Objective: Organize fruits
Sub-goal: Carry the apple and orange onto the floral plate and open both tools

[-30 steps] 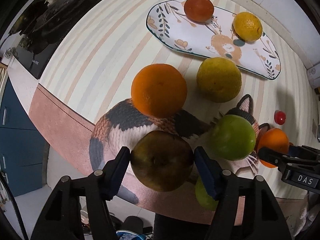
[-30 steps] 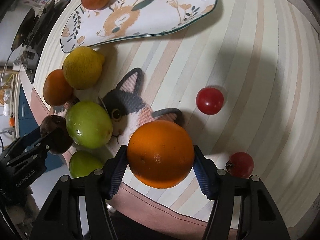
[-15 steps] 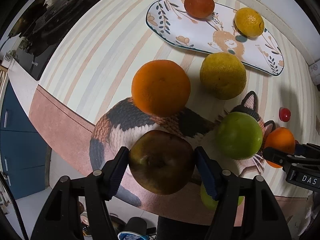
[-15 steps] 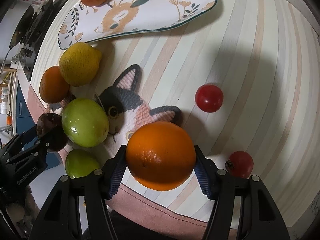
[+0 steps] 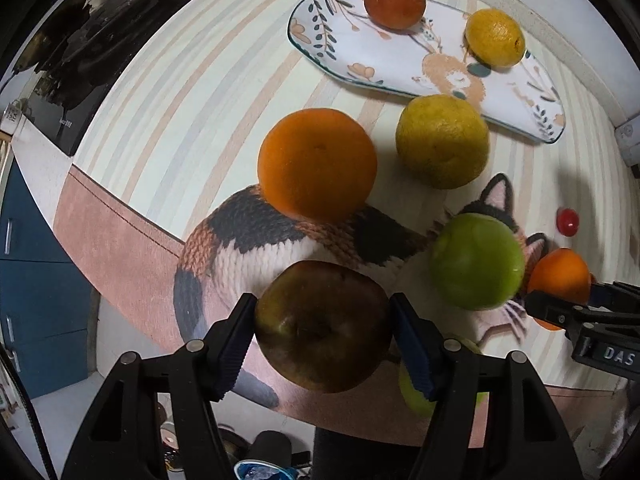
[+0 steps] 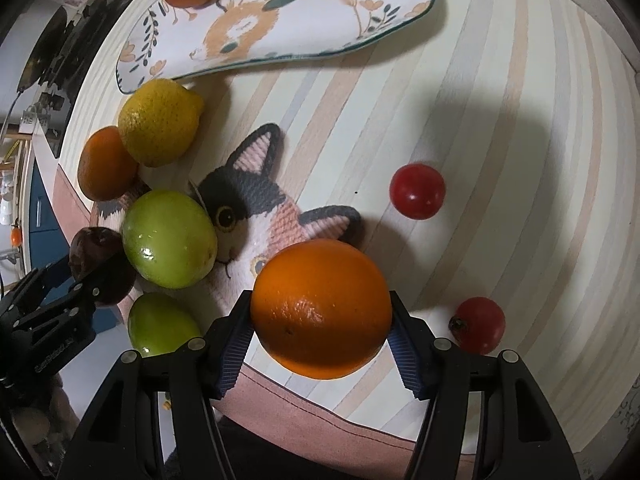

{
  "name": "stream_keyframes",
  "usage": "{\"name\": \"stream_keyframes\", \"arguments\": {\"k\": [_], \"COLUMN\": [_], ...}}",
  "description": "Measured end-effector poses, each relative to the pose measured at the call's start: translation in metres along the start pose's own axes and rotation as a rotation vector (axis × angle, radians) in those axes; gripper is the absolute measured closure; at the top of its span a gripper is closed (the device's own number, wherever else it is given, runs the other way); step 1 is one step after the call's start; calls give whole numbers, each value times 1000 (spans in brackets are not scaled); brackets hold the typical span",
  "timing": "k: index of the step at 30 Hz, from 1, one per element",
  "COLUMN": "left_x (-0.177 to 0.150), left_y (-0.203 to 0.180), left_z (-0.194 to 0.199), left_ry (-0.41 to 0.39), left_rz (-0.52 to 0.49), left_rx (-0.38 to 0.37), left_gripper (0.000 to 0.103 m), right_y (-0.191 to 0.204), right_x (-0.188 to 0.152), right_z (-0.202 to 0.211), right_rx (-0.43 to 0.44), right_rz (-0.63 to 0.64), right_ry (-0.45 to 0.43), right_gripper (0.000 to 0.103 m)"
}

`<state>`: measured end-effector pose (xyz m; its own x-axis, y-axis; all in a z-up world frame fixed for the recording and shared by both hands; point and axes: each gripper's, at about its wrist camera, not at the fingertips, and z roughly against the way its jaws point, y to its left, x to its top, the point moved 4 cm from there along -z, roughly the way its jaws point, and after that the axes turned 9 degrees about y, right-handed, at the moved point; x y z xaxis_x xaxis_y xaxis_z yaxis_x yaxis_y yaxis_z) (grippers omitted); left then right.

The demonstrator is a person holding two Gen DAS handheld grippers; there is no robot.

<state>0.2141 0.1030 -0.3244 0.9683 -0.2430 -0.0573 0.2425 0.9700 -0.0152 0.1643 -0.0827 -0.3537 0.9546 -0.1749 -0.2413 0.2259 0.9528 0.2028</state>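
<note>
My left gripper (image 5: 323, 330) is shut on a dark brown apple (image 5: 323, 326), held above the cat-print mat near its front edge. My right gripper (image 6: 320, 322) is shut on an orange (image 6: 321, 309), also lifted. On the mat lie another orange (image 5: 317, 163), a yellow-green citrus (image 5: 442, 144), a green apple (image 5: 477, 261) and a second green fruit (image 6: 162, 324). The oval patterned plate (image 5: 384, 60) at the back holds a red-orange tangerine (image 5: 395, 2) and a yellow citrus (image 5: 495, 37).
Two small red fruits (image 6: 417, 191) (image 6: 478, 324) lie on the striped mat to the right. A dark stove top (image 5: 92, 48) is at the far left. The table's front edge runs just under both grippers, with blue cabinets (image 5: 32, 264) below left.
Both grippers have risen and drawn slightly back with their fruit; the fruits on the mat have not moved.
</note>
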Motion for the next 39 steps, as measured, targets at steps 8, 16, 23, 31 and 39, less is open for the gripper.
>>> {"name": "stream_keyframes", "arguments": {"k": [8,16,23,31,39], "left_x": [24,103,177,206,211], "left_y": [-11,-7,4,9,4], "left_z": [90,122,79,43,29], "left_ry": [-150,-223,-85,27,77], "left_rz": [-5,-55,-30,-17,-31], "left_rx": [-117,-79,-98,-147,-153], "left_gripper": [39,38,39,38,38], "right_y": [3,22,56,80,92], "right_x": [15,89,141,169,176], "right_z": [63,106,60,30,30], "right_rx": [72,141,207,246,231], "right_rz": [-2,11,21,43,66], "right_ry": [-114,-233,-182,-156,-124], "right_gripper": [38,38,38,38,36]}}
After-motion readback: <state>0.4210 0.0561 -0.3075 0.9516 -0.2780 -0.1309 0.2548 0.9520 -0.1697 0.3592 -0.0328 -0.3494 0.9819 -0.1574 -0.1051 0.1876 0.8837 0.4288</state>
